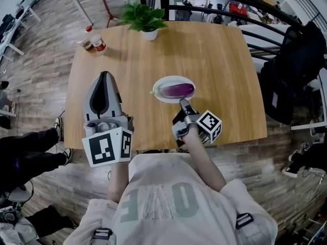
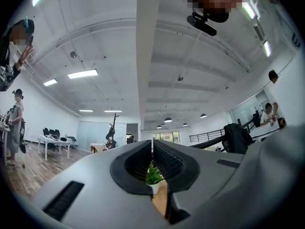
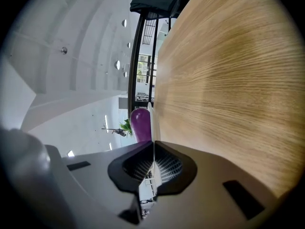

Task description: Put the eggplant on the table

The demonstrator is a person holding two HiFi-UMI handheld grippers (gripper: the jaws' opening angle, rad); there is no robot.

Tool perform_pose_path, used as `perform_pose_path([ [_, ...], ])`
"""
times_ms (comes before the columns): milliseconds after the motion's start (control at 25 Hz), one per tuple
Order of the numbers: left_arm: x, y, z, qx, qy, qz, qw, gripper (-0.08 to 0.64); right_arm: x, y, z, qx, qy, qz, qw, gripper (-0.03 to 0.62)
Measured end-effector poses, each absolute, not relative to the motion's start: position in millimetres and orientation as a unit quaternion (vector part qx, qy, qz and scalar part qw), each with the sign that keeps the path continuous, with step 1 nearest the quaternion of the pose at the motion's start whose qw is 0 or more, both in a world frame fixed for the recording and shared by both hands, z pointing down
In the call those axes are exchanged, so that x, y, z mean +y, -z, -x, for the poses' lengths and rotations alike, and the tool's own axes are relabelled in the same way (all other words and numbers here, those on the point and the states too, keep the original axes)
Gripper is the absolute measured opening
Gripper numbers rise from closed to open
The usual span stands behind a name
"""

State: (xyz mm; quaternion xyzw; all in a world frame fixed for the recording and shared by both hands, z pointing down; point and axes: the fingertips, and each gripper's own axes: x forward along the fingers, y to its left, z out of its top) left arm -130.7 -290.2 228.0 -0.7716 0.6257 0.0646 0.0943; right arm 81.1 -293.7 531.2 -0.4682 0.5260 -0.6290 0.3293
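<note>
- Eggplant (image 1: 178, 90) on plate (image 1: 158, 97), mid table (image 1: 219, 60); prob. light, firm, skin glossy/slippery.
- Grip across thick middle, gently.
- Right gripper (image 1: 182, 103) beside plate, jaws together, empty; left gripper (image 1: 104, 75) same.

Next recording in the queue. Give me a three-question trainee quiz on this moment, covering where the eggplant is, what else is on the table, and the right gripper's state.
1. True or false: the eggplant lies on the white plate, not on the bare table.
2. What stands near the table's far edge? A. a potted plant B. a kettle C. a stack of books
3. Fill in: the right gripper points at the eggplant with its jaws ____ and nothing between them.

Key: 1 true; 2 A; 3 shut.
</note>
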Motion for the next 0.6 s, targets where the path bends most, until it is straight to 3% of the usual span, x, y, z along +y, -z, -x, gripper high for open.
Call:
perform_pose_path([
  [600,-302.3,-238.5,135.7,0.627,-0.036,0.773,0.09,0.017,-323.9,-594.3,-79.9,0.513,0.632,0.481,0.325,0.025],
])
